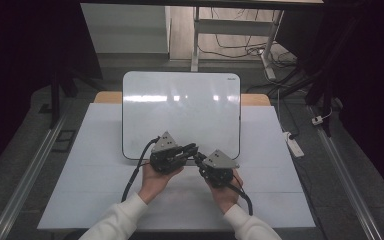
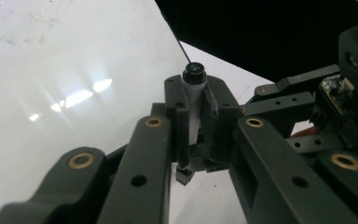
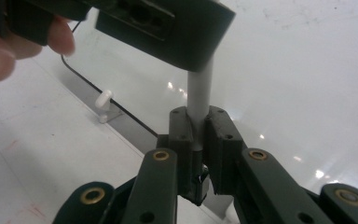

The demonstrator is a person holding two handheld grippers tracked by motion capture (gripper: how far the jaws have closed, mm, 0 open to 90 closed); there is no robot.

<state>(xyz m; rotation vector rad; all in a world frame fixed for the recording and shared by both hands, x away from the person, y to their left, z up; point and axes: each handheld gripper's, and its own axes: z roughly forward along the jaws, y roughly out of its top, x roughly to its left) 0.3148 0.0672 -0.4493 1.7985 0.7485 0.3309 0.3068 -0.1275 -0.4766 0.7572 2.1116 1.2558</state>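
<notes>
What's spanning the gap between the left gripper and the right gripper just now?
A slim white marker bridges it. In the right gripper view the right gripper is shut on one end; in the left gripper view the left gripper is shut on the other, above the whiteboard.

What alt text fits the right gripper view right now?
The right tool is shut on a white marker, whose far end sits in the left tool, above a glossy whiteboard. A fingertip shows top left.
</notes>
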